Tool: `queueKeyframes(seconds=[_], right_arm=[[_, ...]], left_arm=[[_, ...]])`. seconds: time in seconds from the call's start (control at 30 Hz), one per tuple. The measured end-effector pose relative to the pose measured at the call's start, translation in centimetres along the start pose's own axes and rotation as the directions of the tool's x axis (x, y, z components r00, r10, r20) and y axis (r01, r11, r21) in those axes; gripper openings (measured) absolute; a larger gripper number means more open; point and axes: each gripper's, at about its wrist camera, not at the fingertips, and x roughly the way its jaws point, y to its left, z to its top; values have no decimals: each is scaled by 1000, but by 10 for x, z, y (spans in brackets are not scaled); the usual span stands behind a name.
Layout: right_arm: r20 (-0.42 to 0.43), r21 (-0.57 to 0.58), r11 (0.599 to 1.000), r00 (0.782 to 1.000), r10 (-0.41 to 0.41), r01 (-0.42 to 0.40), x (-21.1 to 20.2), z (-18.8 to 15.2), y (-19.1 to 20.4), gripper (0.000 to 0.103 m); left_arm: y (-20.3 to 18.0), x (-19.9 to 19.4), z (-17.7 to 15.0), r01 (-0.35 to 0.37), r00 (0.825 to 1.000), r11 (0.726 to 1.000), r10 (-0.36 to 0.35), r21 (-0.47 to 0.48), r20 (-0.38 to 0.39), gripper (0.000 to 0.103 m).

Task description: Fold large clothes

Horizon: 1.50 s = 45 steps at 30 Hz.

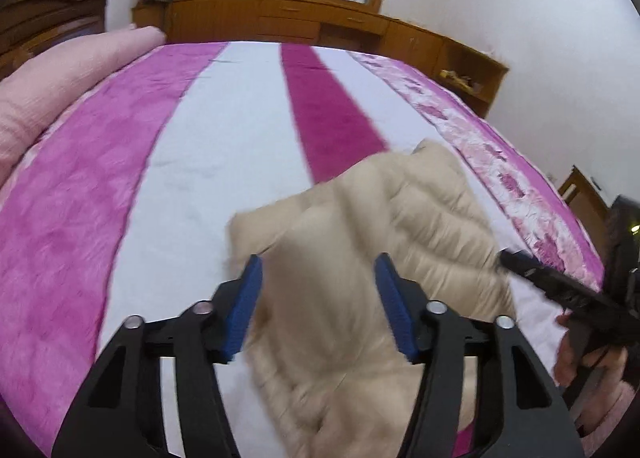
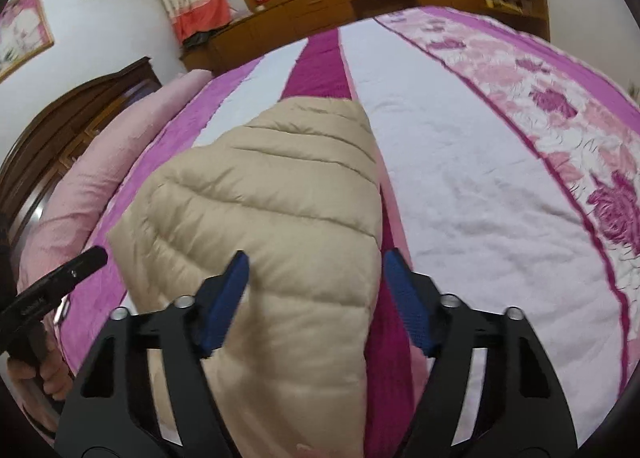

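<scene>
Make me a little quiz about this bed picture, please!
1. True or false: the puffy beige jacket lies on the striped bedspread.
2. Are the left gripper and right gripper open or shut?
3. What lies along the bed's side by the dark headboard: A) pink pillow, B) green towel, C) teddy bear?

Key: 1 true; 2 open, both; 3 A.

Two close wrist views down over the bed (image 1: 192, 145), both sharing the beige jacket (image 2: 260, 185).
</scene>
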Motion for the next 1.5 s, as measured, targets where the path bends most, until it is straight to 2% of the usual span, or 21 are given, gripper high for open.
queueKeyframes(seconds=[0.1, 0.23, 0.4, 0.6, 0.67, 0.73, 0.8, 0.83, 0.9, 0.97, 1.0, 1.1, 1.3, 1.5], right_arm=[[-25, -19, 1000, 1000, 9, -10, 16, -2, 4, 61], [-38, -65, 998, 999, 11, -14, 31, -5, 21, 61], [-57, -121, 992, 998, -33, 26, 47, -12, 36, 63], [-62, -113, 993, 998, -27, 20, 45, -12, 36, 67], [-61, -105, 994, 998, -19, 13, 39, -11, 36, 74], [-60, -90, 996, 998, -8, 3, 31, -11, 36, 82], [-54, -84, 996, 999, 2, -6, 22, -13, 37, 83], [-50, -85, 996, 999, 2, -6, 15, -15, 38, 86], [-42, -90, 996, 999, 6, -9, 3, -18, 41, 94], [-23, -101, 995, 1000, 4, -6, -12, -23, 43, 98], [-15, -108, 994, 1000, -2, 0, -19, -25, 45, 98], [3, -124, 992, 1000, -22, 22, -39, -36, 47, 98], [8, -134, 989, 998, -62, 62, -65, -62, 47, 98], [-28, -123, 987, 994, -103, 99, -72, -89, 43, 98]], left_arm=[[-1, 34, 3, -83, 995, 996, 83, 12, -56, 38], [25, 67, -7, -122, 983, 992, 118, -24, -139, 37], [35, 77, -18, -142, 977, 990, 138, -15, -160, 37], [34, 70, -17, -143, 979, 989, 138, -22, -151, 39], [33, 61, -17, -151, 979, 988, 146, -23, -140, 46], [35, 51, -18, -152, 981, 988, 146, -37, -130, 62], [36, 39, -20, -144, 983, 988, 137, -48, -119, 71], [35, 34, -21, -140, 985, 989, 134, -51, -113, 80], [33, 19, -26, -136, 987, 990, 131, -48, -93, 87], [30, 7, -30, -144, 987, 989, 140, -40, -73, 92], [28, 0, -33, -150, 987, 988, 148, -39, -64, 97], [22, -16, -42, -159, 987, 986, 156, -44, -47, 97], [11, -37, -62, -173, 983, 984, 170, -47, -67, 97], [-2, -49, -85, -184, 979, 983, 180, -29, -92, 97]])
